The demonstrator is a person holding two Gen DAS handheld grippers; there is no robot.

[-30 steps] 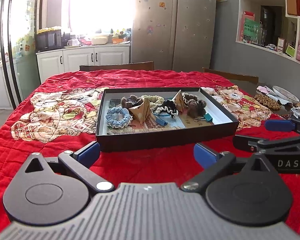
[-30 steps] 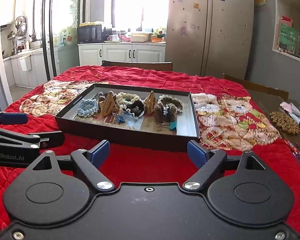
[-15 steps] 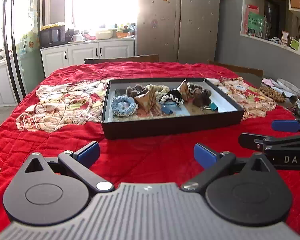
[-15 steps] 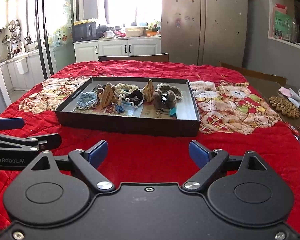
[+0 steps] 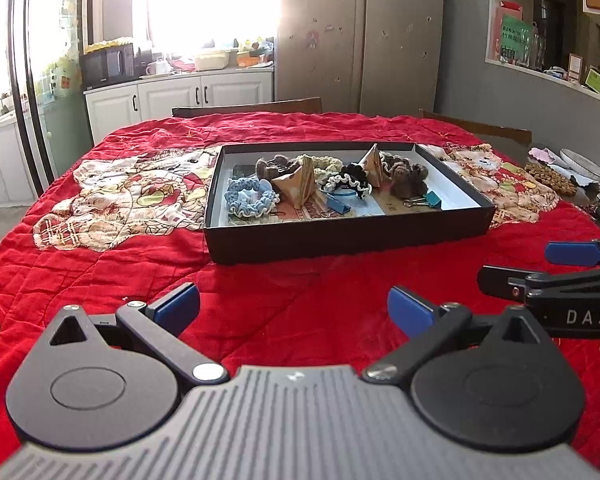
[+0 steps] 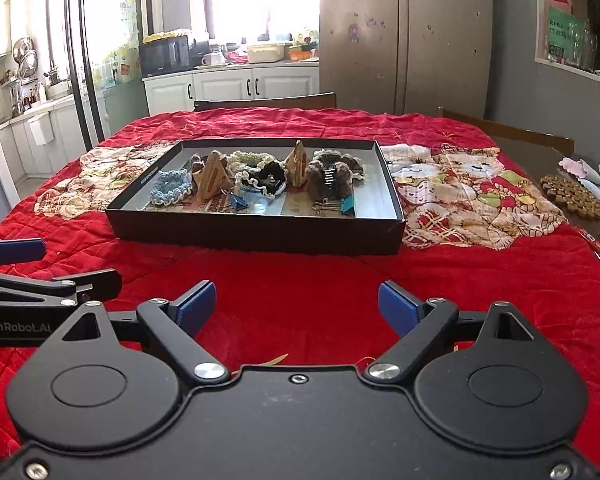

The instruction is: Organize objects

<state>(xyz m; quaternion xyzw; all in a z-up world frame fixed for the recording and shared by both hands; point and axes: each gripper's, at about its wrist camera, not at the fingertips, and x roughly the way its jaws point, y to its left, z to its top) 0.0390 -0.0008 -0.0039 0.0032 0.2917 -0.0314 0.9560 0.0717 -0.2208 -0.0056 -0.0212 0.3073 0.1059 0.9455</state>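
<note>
A shallow black box [image 5: 348, 236] [image 6: 256, 236] sits on the red quilt. It holds a light blue scrunchie [image 5: 252, 198] [image 6: 171, 187], a black-and-white scrunchie [image 5: 350, 182] [image 6: 264, 180], brown fuzzy scrunchies [image 5: 410, 178] [image 6: 328, 180], cream scrunchies, two tan cardboard dividers [image 5: 298, 184] [image 6: 212, 178], and blue binder clips [image 5: 428, 200] [image 6: 346, 206]. My left gripper [image 5: 294, 308] is open and empty above the quilt, short of the box. My right gripper [image 6: 296, 306] is open and empty, level with it on the right; it also shows in the left wrist view [image 5: 540, 268].
The quilt [image 5: 100, 272] has patchwork cat panels on either side of the box. Wooden chair backs [image 6: 268, 102] stand at the far edge. A beaded mat [image 6: 572, 194] and dishes lie at the right edge. Cabinets and a fridge stand behind.
Both grippers have pulled back from the box and risen a little; the box looks farther away. Both stay open and empty. Nothing in the box has moved.
</note>
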